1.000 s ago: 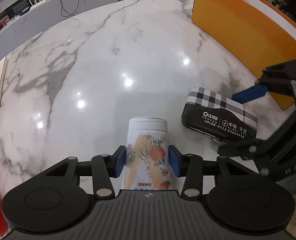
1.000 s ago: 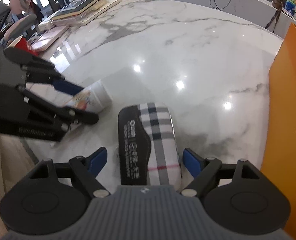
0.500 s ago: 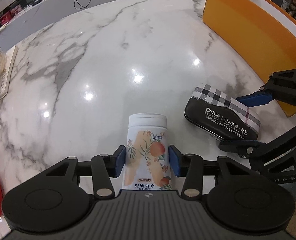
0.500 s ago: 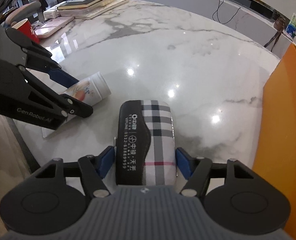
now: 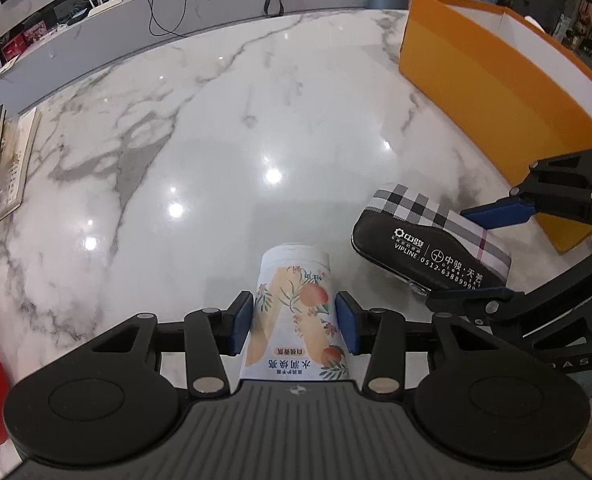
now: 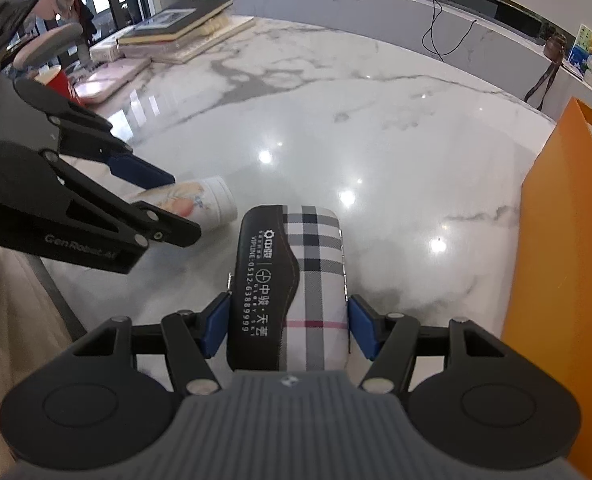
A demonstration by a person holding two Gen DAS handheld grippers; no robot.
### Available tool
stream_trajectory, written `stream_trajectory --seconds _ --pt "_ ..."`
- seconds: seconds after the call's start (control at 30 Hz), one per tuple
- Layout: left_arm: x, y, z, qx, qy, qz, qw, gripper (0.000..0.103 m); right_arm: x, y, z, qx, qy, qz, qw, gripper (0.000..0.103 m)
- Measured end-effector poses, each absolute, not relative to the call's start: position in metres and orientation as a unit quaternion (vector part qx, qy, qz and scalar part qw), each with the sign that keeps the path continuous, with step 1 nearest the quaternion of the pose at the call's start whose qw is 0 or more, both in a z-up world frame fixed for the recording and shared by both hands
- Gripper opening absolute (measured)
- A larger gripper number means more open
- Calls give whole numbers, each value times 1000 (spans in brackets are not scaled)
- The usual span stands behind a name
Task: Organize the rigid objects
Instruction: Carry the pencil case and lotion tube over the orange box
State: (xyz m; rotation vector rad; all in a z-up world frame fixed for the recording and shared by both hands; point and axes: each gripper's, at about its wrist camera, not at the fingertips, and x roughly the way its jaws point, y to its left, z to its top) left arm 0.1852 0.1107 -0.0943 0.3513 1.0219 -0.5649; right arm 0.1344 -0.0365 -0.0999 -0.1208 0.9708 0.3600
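A white bottle (image 5: 294, 308) printed with peaches and leaves sits between the blue pads of my left gripper (image 5: 294, 322), which is shut on it, cap pointing away. In the right wrist view the bottle (image 6: 212, 200) shows held in the left gripper (image 6: 164, 200), just over the marble table. My right gripper (image 6: 288, 326) is shut on a black and plaid case (image 6: 292, 280), pads pressing its long sides. From the left wrist view, the case (image 5: 427, 248) hangs in the right gripper (image 5: 483, 256), close to the right of the bottle.
An open orange box (image 5: 475, 80) stands on the table's right side, its wall (image 6: 555, 240) near the case. Stacked books (image 6: 176, 28), a pink flat case (image 6: 104, 84) and a red cup (image 6: 58, 80) lie at the far left. White marble tabletop (image 5: 256, 120) stretches ahead.
The right gripper's jaws have closed in from wide apart onto the plaid case. Both grippers have tipped up slightly with their objects, and the case's far end now sits off the marble.
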Motion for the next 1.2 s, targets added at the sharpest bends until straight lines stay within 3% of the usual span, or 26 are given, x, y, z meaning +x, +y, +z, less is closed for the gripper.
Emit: stream_trajectory --seconds 0.27,0.3,0.33,0.47,0.57,0.67,0.73,0.9,1.03,1.2 --pt "187 112 -77 145 473 -259 830 50 132 -39 -80 -55 449 176 874 62" --pt "187 111 -73 144 469 -261 831 21 133 -42 -75 -51 447 176 876 62" --pt "187 110 -68 140 467 -269 831 5 132 -45 -70 -47 444 176 877 62" --pt "190 96 -49 164 459 -254 836 1 131 -55 -51 -53 427 169 887 62" --pt "193 92 -47 186 476 -261 819 5 131 -62 -45 -60 426 160 888 62" --pt "188 96 -50 210 486 -254 810 16 122 -67 -48 -47 429 168 886 62" --pt "186 100 -58 218 502 -239 802 37 116 -68 -55 -34 437 174 882 63" --pt "186 121 -82 147 558 -159 801 57 110 -60 -72 -22 450 184 873 63" --pt "192 132 -95 80 585 -134 796 58 108 -58 -77 -22 452 191 871 63" --pt "200 125 -109 77 597 -118 790 56 108 -57 -79 -22 454 191 870 63"
